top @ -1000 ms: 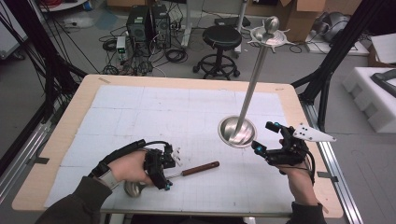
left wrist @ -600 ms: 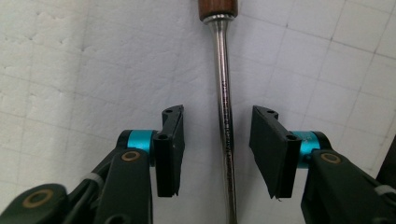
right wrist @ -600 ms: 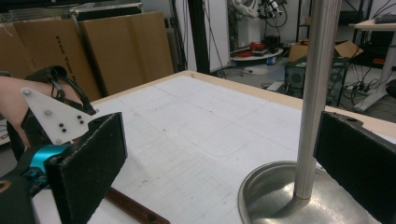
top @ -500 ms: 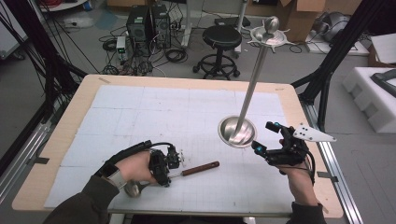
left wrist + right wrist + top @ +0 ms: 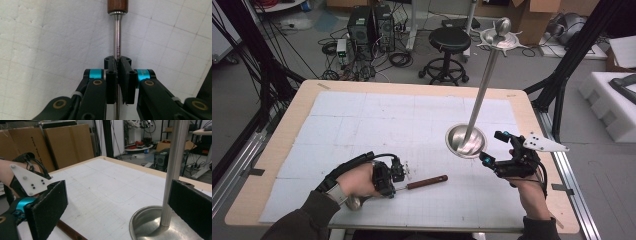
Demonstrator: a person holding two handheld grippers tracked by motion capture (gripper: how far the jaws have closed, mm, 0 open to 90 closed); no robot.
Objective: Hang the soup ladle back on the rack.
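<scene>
High view: the left gripper [image 5: 398,176] lay low over the near left part of the table [image 5: 287,130], its jaws having just been closing on the thin metal shaft of a tool [image 5: 422,183] with a brown wooden handle, which lay flat on the white gridded mat [image 5: 362,120]. Left gripper view: both pads pressed the shaft [image 5: 117,37] from either side, the handle [image 5: 117,6] pointing away from the gripper. What sat at the tool's other end, under the hand, was hidden and could not be made out. The right gripper [image 5: 498,147] was held just beside the round base of a tall metal stand [image 5: 467,141], jaws spread wide. Right gripper view: the stand's pole [image 5: 173,170] stood between the open pads, apparently untouched.
</scene>
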